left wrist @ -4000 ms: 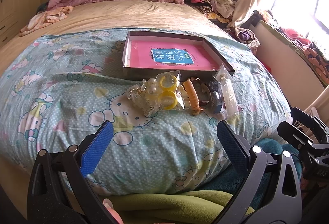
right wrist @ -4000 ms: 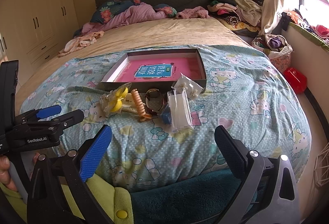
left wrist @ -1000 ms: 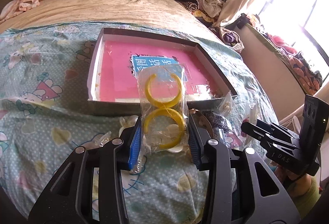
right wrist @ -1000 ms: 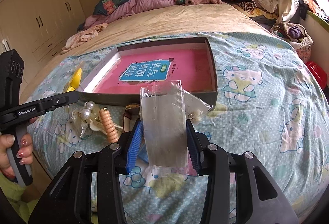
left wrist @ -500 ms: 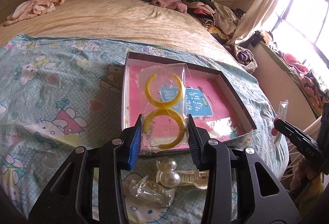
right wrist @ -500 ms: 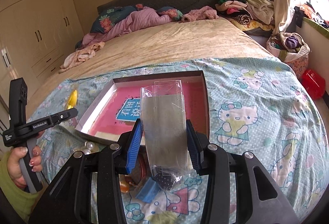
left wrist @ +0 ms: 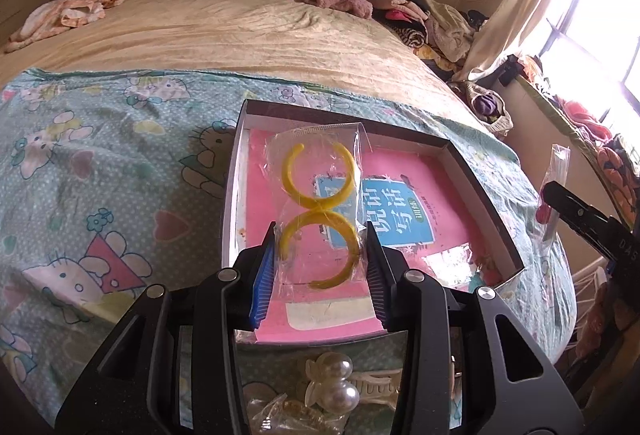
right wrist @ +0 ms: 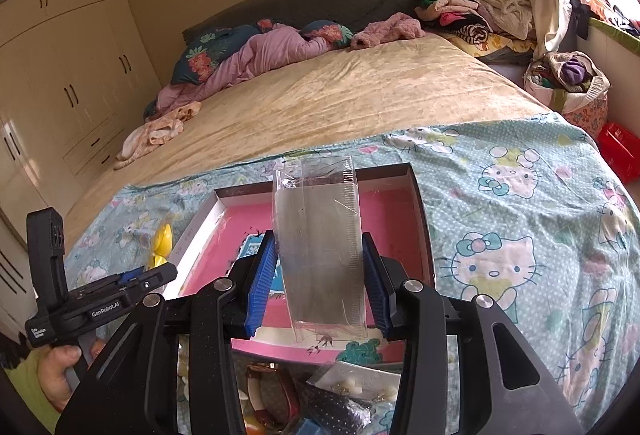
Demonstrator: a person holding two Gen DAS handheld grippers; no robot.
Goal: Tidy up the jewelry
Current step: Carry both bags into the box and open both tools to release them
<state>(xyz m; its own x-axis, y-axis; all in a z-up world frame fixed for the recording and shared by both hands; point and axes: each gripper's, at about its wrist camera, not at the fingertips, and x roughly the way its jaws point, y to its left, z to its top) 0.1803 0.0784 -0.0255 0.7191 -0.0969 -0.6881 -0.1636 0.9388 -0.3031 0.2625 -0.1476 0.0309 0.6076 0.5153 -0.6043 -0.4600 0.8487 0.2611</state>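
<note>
Jewelry in small clear packets is midway from the bedspread (left wrist: 120,163) into the shallow box (left wrist: 486,195) with the pink printed sheet on its floor, which sits on the cartoon-cat cover across the bed. Both packets hang over the box, so the step in hand looks like the carry-and-place; next each gripper should come down close to the pink floor and let its fingers part so the packets settle flat, preferably side by side rather than stacked. The left gripper (left wrist: 320,275) points forward and slightly down over the box's near left half, its blue pads pinching the bag of two yellow hoops (left wrist: 318,211) upright by its lower part. The right gripper (right wrist: 320,287) is level and aimed over the near wall, pinching a longer clear packet (right wrist: 320,251) whose contents I cannot make out. Unsorted pieces lie before the box: a pearl hair clip (left wrist: 332,383) and a red-brown bracelet (right wrist: 272,391).
</note>
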